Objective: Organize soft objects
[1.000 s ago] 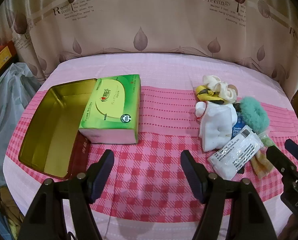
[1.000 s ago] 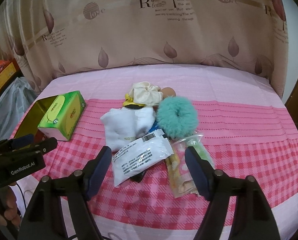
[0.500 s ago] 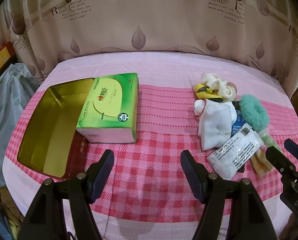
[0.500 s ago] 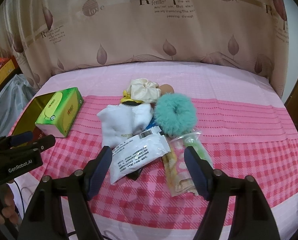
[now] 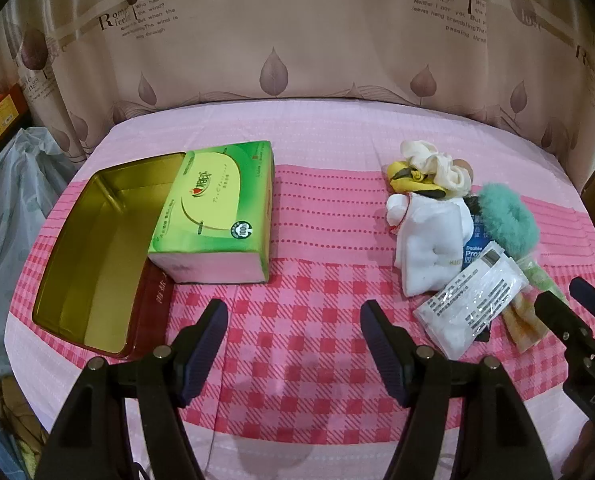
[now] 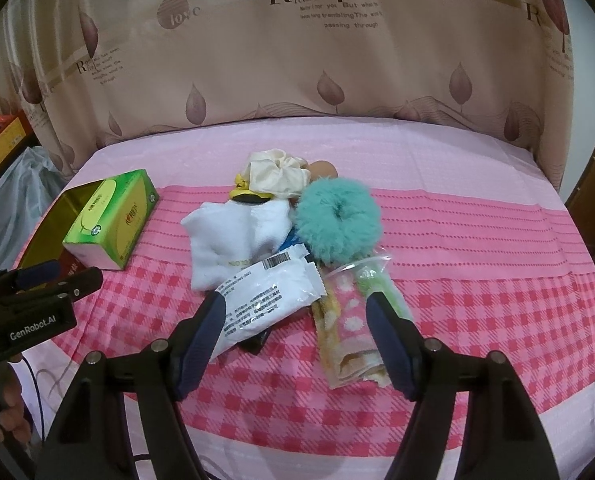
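A: What lies on the surface (image 5: 321, 128)?

B: A pink cloth covers it, plain at the back and checked at the front. Near its left end an open gold tin (image 5: 85, 248) lies with nothing visible inside. A green tissue box (image 5: 213, 212) rests against the tin's right side, one edge propped on the rim.

A: And the soft things?

B: They sit in a loose pile toward the right, well apart from the tin. A white sock (image 6: 233, 236) lies at the left of the pile. Behind it are a cream scrunchie (image 6: 277, 174) and a small yellow and black item (image 6: 247, 196). A fluffy teal scrunchie (image 6: 337, 222) touches the sock's right side. In front, a white sealed packet (image 6: 265, 298) overlaps the sock, and a folded yellow and pink spotted cloth (image 6: 349, 340) lies beside it, partly inside a clear bag (image 6: 371, 276).

A: Where are the claws?

B: The left claw (image 5: 293, 340) hovers above bare checked cloth in front of the tissue box, its fingers wide apart and holding nothing. The right claw (image 6: 297, 336) hovers over the front of the pile, fingers apart: the left one just above the packet's corner, the right one beside the bagged cloth. It grips nothing. A beige leaf-print curtain (image 6: 297, 60) hangs behind
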### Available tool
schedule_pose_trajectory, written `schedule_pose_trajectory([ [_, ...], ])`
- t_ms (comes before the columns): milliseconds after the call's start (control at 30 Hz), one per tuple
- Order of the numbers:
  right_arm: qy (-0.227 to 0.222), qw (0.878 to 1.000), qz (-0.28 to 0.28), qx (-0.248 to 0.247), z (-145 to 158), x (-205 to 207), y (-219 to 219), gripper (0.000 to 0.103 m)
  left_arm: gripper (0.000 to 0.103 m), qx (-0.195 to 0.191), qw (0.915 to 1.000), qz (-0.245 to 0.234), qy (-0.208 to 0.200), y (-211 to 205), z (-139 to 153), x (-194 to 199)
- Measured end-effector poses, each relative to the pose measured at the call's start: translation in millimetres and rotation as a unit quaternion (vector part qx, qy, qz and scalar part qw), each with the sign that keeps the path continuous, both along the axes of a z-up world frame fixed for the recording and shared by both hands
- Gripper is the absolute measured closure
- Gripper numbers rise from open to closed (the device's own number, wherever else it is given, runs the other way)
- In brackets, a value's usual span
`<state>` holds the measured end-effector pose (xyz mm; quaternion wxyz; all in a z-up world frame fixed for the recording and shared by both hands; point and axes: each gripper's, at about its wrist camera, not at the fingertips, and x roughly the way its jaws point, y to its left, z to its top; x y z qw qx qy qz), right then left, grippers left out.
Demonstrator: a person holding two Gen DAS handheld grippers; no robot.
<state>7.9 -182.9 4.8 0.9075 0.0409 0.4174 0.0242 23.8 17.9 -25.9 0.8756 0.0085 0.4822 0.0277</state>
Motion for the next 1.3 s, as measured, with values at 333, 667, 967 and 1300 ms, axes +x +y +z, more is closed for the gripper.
schedule_pose_trajectory([
  [333, 0.005, 1.000, -0.008, 0.000, -3.6, 0.6, -9.1, 0.033, 0.033, 0.002, 1.0000, -0.006, 0.005, -3.0, -3.9, 1.2],
  [667, 0.018, 1.000, -0.013, -0.006, -14.7, 2.8, -16.4, 0.033, 0.032, 0.008, 0.9998, -0.016, 0.013, -7.9, -10.3, 2.9],
  [967, 0.053, 0.998, -0.021, -0.024, -46.3, 19.7, -34.5, 0.033, 0.032, 0.004, 0.9977, -0.063, 0.026, -28.0, -24.7, 7.0],
  [1300, 0.070, 0.997, -0.020, -0.011, -72.8, 41.8, -53.9, 0.035, 0.033, 0.007, 0.9918, -0.122, 0.038, -58.7, -40.3, 16.7],
])
